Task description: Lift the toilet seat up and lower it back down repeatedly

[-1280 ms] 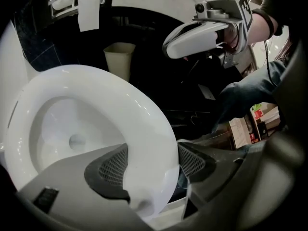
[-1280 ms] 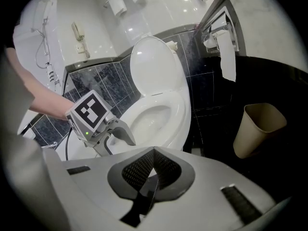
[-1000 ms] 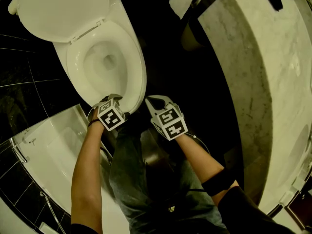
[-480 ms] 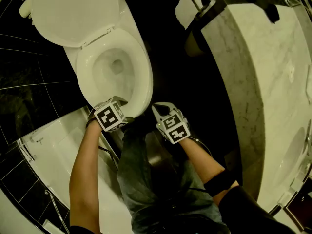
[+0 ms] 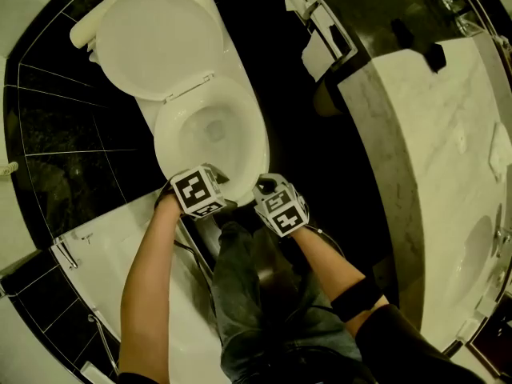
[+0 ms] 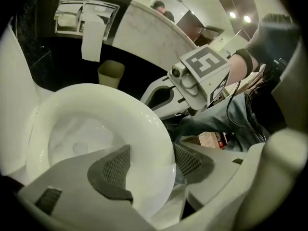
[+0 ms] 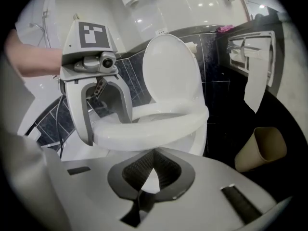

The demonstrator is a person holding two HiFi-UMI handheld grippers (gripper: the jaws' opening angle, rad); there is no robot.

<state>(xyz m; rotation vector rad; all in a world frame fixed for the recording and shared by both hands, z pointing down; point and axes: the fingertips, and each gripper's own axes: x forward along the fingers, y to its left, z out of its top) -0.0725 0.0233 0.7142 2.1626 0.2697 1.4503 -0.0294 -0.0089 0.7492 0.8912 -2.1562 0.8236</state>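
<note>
The white toilet seat (image 5: 258,146) is tilted up off the bowl at its front, and the lid (image 5: 156,42) stands open behind it. My left gripper (image 5: 218,174) holds the seat's front rim. In the left gripper view the seat (image 6: 144,124) sits between the pads (image 6: 113,172) of that gripper (image 6: 153,165), whose jaws have just been closing on it. My right gripper (image 5: 264,184) hangs just right of the rim, shut and empty. In the right gripper view its pads (image 7: 139,170) meet below the raised seat (image 7: 154,124), apart from it.
A tan waste bin (image 7: 262,150) stands on the dark floor right of the toilet, under a paper holder (image 5: 320,22) with a hanging sheet (image 7: 257,88). A marble counter (image 5: 424,150) runs along the right. A white tub edge (image 5: 96,246) lies at lower left.
The left gripper has risen with the seat's front rim, so the seat has tilted up off the bowl. The right gripper has risen too and moved in closer beside the left one.
</note>
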